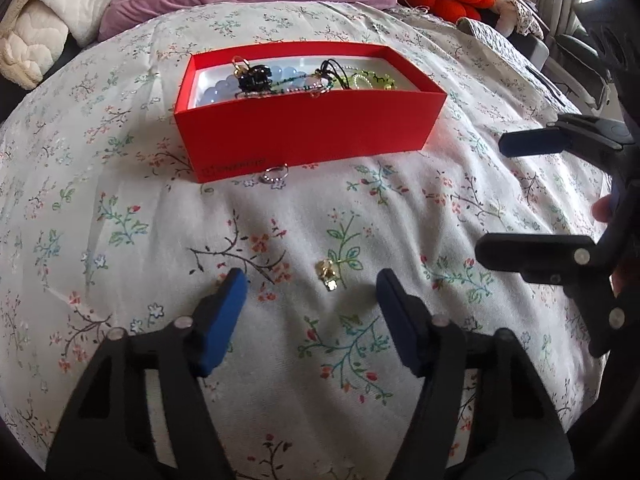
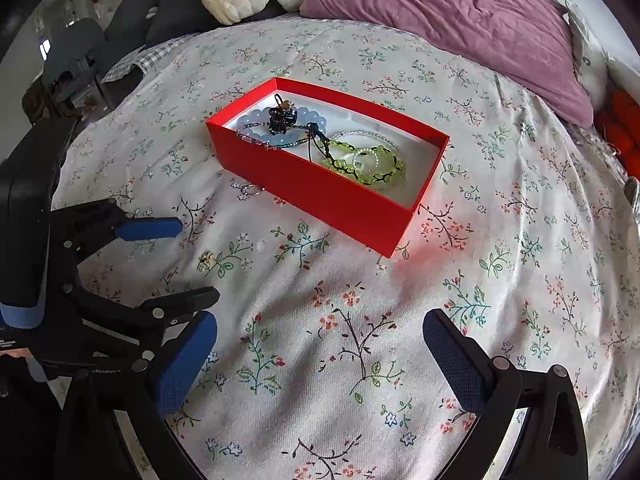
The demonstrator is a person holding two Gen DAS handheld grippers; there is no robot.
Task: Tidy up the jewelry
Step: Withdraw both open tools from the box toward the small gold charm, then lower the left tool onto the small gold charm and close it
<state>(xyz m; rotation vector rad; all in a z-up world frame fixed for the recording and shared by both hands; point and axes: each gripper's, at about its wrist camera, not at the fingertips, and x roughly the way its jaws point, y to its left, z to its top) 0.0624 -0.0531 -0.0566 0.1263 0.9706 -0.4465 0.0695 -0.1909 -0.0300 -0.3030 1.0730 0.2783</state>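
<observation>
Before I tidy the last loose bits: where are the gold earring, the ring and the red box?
gold earring (image 1: 329, 276): left wrist view, on its gold body.
ring (image 1: 275, 174): left wrist view, on its band.
red box (image 2: 320, 192): right wrist view, on its near outer wall.

The left gripper (image 1: 310, 282) points steeply down at the bed (image 1: 120, 208), its blue pads (image 1: 224, 304) apart and touching nothing. The right gripper (image 2: 320, 344) also tilts down over the bed, just beside the left, jaws spread wide and empty. A fingertip (image 1: 601, 211) shows behind its frame.
</observation>
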